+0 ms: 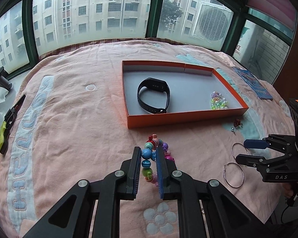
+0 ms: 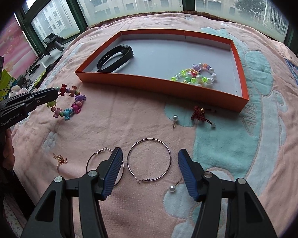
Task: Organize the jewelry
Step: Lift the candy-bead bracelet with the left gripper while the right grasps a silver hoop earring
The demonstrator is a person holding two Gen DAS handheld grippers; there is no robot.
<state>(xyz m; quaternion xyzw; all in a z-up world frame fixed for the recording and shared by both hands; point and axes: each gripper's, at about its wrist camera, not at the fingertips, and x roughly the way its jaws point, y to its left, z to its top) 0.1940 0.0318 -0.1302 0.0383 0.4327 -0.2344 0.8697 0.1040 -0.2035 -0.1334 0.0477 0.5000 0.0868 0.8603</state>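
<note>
Watch (image 1: 153, 94) and one bracelet (image 2: 196, 76) boxed; left gripper (image 1: 148, 165) clamped on candy bracelet (image 2: 69, 103), right gripper (image 2: 150, 168) apart over hoops (image 2: 149, 159); earrings (image 2: 174, 120) left.

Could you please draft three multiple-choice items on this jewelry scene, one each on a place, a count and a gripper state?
1. Where does the black smart band lie?
A. inside the orange cardboard tray
B. on the pink towel beside the tray
C. between the right gripper's fingers

2. How many large silver hoop earrings lie on the pink towel?
A. one
B. two
C. four

3. What is the left gripper doing?
A. standing open over nothing
B. clamping a hoop earring
C. shut on the colourful candy-bead bracelet

Answers: 1 A, the band rests on the tray's grey floor, apart from the pastel bead bracelet. 2 B, two hoops lie side by side under the open right gripper. 3 C, its blue pads press on the beads from both sides.
</note>
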